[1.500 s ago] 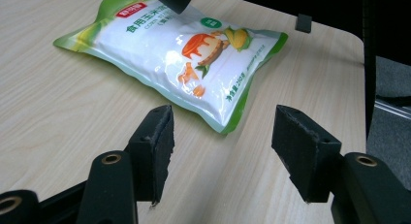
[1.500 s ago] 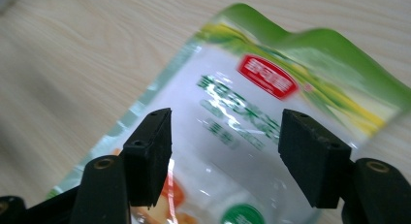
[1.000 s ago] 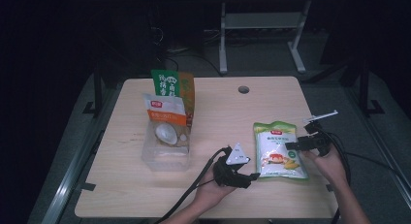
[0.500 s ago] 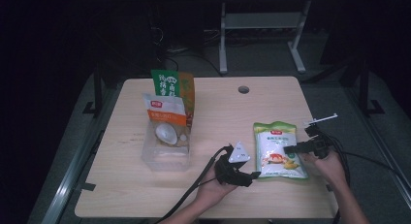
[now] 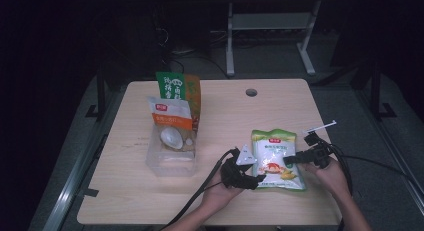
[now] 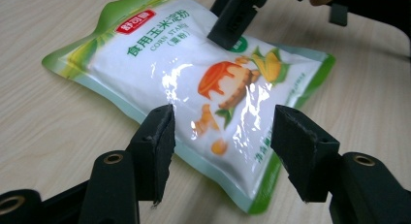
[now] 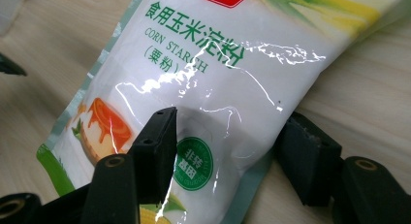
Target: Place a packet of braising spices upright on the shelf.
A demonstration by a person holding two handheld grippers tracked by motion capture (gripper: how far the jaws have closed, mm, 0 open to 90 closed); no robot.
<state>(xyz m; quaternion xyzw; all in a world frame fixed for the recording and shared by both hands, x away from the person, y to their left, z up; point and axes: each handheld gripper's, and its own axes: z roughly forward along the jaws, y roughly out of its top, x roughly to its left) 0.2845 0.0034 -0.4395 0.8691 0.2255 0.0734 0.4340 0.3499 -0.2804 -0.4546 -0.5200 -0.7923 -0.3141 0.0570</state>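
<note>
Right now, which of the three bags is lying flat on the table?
The white and green corn starch bag, between the two grippers. The orange-striped bag stands in the clear tub, and the green bag stands behind it.

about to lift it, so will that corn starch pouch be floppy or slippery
The corn starch pouch looks soft and full, so it would probably sag at the ends. Its film is glossy, likely slippery. Lying flat on the table, it shouldn't roll.

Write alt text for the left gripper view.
A corn starch pouch lies flat on a wooden table, its near corner between the left gripper's open black jaws. The right gripper presses on its far edge.
</note>
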